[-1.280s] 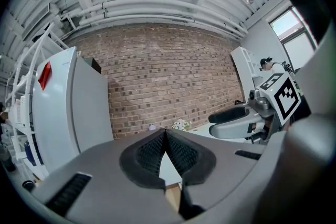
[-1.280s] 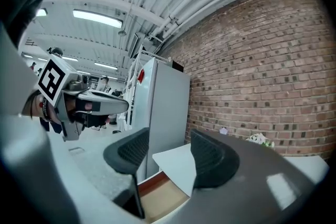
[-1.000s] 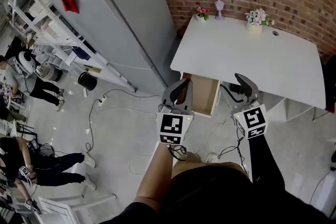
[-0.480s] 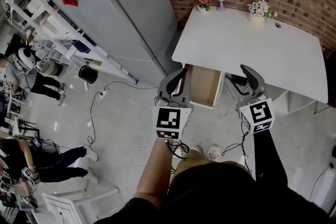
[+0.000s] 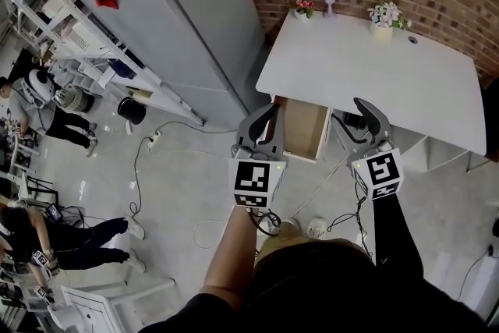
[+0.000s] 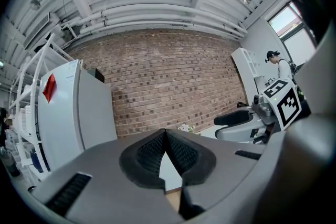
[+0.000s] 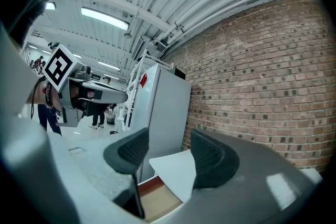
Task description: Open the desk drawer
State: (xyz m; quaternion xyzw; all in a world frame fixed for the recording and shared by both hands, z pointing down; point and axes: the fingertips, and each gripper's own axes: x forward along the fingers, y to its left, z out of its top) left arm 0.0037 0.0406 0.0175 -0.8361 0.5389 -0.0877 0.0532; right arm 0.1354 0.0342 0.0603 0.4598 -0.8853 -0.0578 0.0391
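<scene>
Wood drawer [image 5: 302,129] under desk [image 5: 366,74] near-left corner, standing out. Left gripper [image 5: 263,125] clenched, empty; right gripper [image 5: 359,125] released, empty. Risk of dropping off runners if hauled further.

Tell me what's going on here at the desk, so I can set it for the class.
A person stands facing a white desk with a two-jaw gripper in each hand. The wooden drawer under the desk's near left end is already pulled out. Neither gripper holds anything: the left gripper has its jaws together, and the right gripper has its jaws apart and empty.
</scene>
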